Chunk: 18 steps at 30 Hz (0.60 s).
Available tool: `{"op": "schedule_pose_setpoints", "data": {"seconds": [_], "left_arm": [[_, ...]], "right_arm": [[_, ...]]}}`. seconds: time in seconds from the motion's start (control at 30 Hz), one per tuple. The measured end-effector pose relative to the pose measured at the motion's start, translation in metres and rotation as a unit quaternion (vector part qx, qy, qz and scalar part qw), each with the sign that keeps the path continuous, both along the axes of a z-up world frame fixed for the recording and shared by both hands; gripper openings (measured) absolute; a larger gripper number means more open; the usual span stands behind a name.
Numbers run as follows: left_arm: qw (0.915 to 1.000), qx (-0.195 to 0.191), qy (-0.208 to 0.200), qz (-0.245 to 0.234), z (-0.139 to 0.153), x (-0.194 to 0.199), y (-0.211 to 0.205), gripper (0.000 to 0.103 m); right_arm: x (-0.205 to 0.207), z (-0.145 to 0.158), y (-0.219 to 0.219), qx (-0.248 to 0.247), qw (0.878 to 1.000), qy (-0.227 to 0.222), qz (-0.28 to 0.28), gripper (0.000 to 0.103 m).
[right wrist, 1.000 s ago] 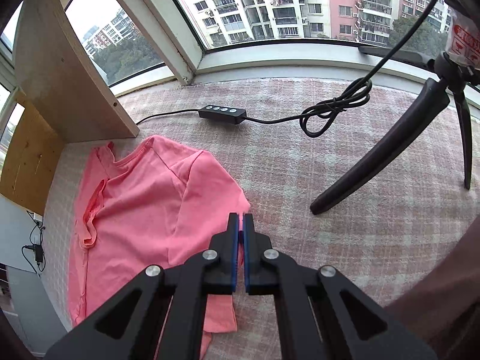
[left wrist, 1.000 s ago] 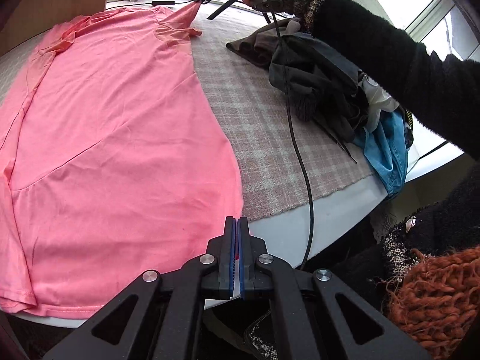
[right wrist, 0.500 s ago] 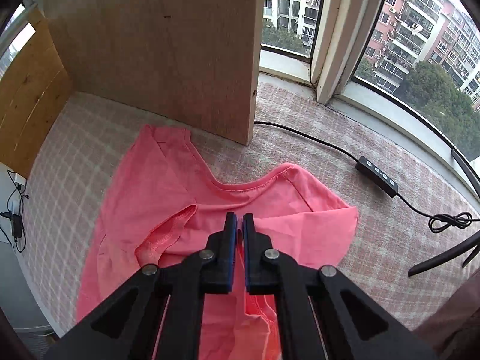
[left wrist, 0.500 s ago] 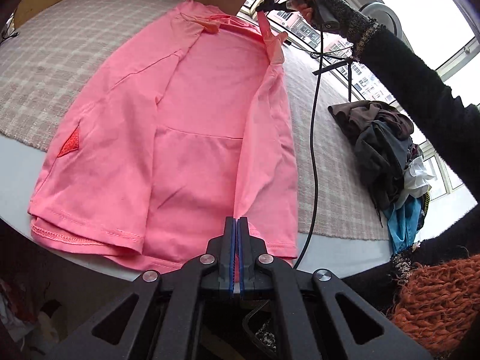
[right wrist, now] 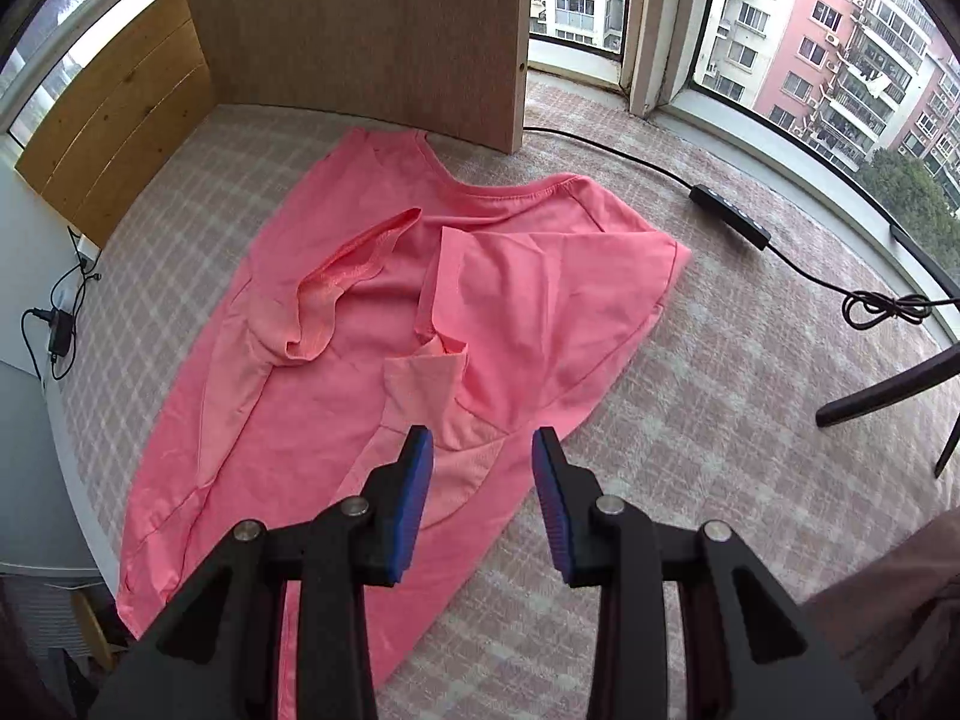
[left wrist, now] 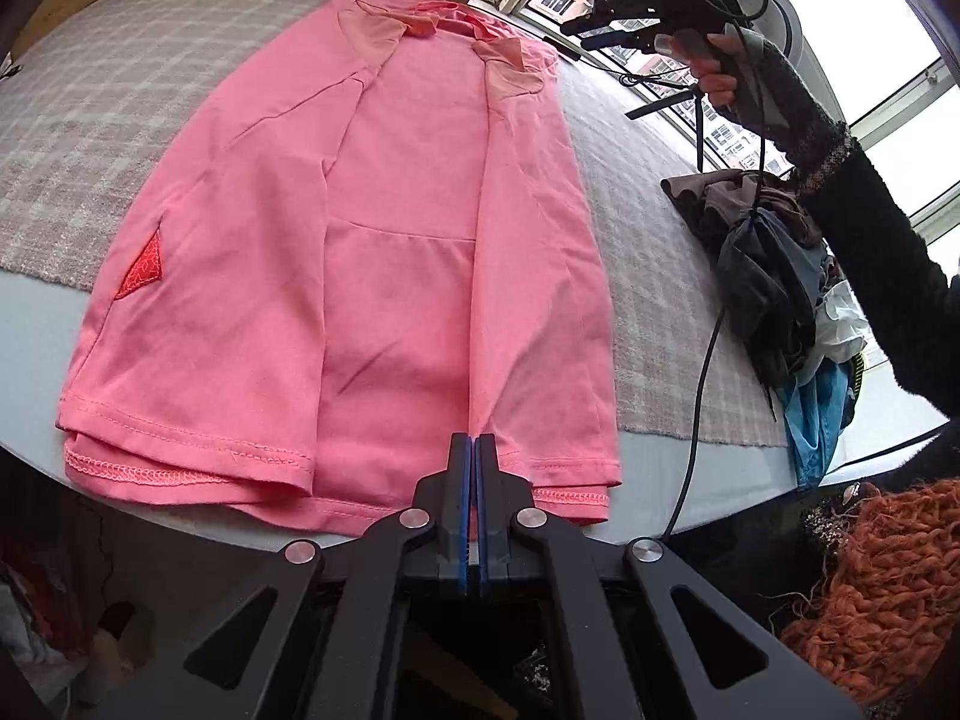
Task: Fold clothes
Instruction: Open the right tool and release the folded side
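Right claw (right wrist: 483,462) has released the pink shirt (right wrist: 372,372), jaws opening; its right side now lies folded inward.

Grey daylight comes through a curved bay of windows (right wrist: 780,54) that looks onto pink and white apartment blocks (right wrist: 840,30) and trees. A pale checked cloth (right wrist: 690,396) covers the desk (left wrist: 672,480), and a wooden panel (right wrist: 360,30) stands upright at its far edge. A black cable with an inline switch (right wrist: 729,216) trails along the sill.
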State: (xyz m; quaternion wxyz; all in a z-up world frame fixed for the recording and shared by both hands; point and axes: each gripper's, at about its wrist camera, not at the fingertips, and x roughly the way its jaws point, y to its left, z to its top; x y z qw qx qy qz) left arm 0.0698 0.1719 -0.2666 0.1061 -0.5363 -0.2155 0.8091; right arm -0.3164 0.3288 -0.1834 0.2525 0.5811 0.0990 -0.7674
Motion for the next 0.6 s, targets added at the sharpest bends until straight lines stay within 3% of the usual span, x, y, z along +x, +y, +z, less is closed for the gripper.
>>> {"op": "schedule_pose_setpoints", "data": {"seconds": [0.17,0.43,0.6], "left_arm": [[0.9999,-0.007,0.001,-0.012,0.001,0.0,0.001,0.001],[0.998,-0.041,-0.016,-0.045,-0.005,-0.004,-0.002,0.002],[0.9973,-0.062,-0.016,-0.034,0.01,0.021,-0.029,0.002]], "right_arm": [[0.087,-0.017,0.028,-0.026,0.998,-0.053,0.019,0.034],[0.249,-0.056,0.016,-0.011,0.989,-0.103,0.104,0.034],[0.305,-0.068,0.003,0.007,0.992,-0.086,0.094,0.034]]}}
